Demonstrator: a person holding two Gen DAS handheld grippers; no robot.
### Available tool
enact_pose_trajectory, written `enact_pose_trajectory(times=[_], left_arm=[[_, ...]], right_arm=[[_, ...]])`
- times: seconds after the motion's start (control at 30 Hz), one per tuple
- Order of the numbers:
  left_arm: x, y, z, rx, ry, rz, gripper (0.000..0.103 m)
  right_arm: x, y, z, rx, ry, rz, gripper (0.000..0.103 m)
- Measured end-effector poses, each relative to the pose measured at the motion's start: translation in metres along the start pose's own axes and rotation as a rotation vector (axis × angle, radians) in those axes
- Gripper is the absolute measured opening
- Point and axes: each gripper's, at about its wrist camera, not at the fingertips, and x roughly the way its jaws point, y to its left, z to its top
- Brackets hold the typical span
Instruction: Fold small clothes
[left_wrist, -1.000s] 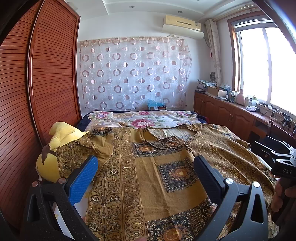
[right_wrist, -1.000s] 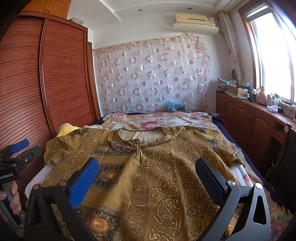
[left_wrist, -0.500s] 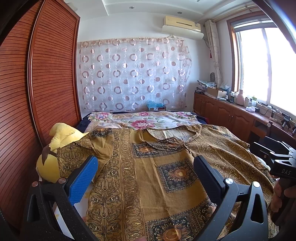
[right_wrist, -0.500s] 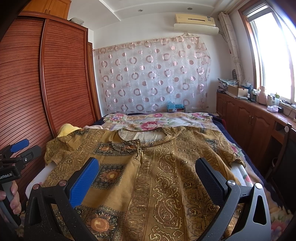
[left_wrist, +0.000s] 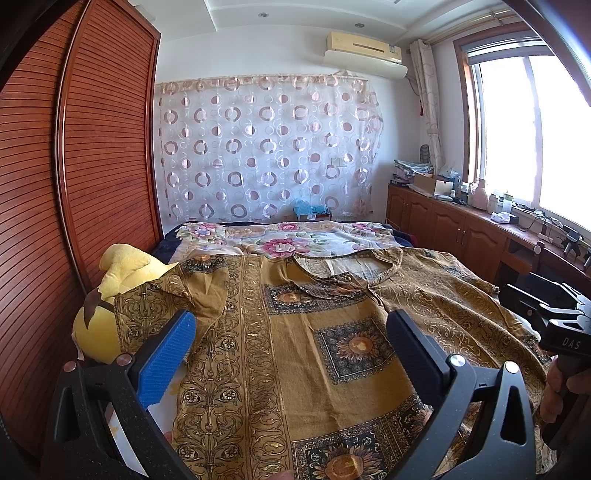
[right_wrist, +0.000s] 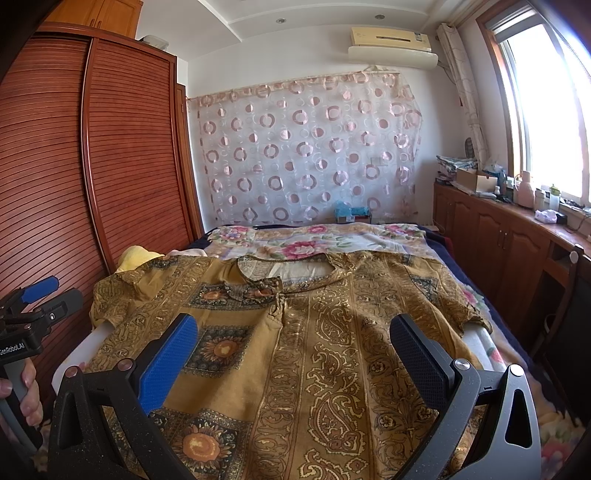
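A mustard-gold patterned blouse (right_wrist: 295, 339) is lying spread flat, front side up, across the bed (right_wrist: 495, 314), and it is serving here as the landmark. Its round neckline is pointing toward the far end of the bed, where a floral sheet (right_wrist: 306, 243) is lying just beyond the collar. Its short sleeves are reaching out to either side; the left sleeve is draping partly over a yellow plush toy (left_wrist: 110, 295) that is sitting just beside the blouse, between it and the slatted wooden wardrobe (left_wrist: 92, 166).

The left hand-held gripper (left_wrist: 288, 332) is hovering above the left half of the blouse, its blue-padded and black fingers standing wide apart with nothing between them. The right hand-held gripper (right_wrist: 293, 334) is hovering above the lower middle of the blouse, likewise released, fingers spread and empty. Whether either is touching the cloth cannot be told. In the right wrist view, the person's left hand (right_wrist: 26, 391) is gripping the handle of the left tool off the blouse's left edge; in the left wrist view, the right hand (left_wrist: 557, 391) is holding the other handle off the blouse's right hem.

Beyond the collar, past the floral sheet, a circle-patterned curtain (left_wrist: 266, 147) is hanging on the far wall. To the right of the blouse, a row of wooden cabinets (right_wrist: 498, 251) is running under a bright window (right_wrist: 546, 99).
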Motion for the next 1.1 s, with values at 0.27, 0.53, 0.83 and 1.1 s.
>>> enact_pose_trajectory(times=[0.27,0.53,0.83,1.1], left_arm=[[0.004,0.023,0.001,-0.027,0.037,0.03,0.103],[0.022,0.052,-0.012,-0.058,0.08,0.062,0.103],[0.038,0.084,-0.026,-0.067,0.124,0.089,0.103],[0.064,0.121,-0.032,-0.049,0.187,0.144,0.103]], right_arm=[[0.017,0.003,-0.005,-0.021,0.047,0.025,0.103],[0.038,0.007,-0.007,-0.052,0.108,0.049,0.103],[0.064,0.016,-0.005,-0.095,0.163,0.096,0.103],[0.077,0.018,-0.002,-0.113,0.179,0.133,0.102]])
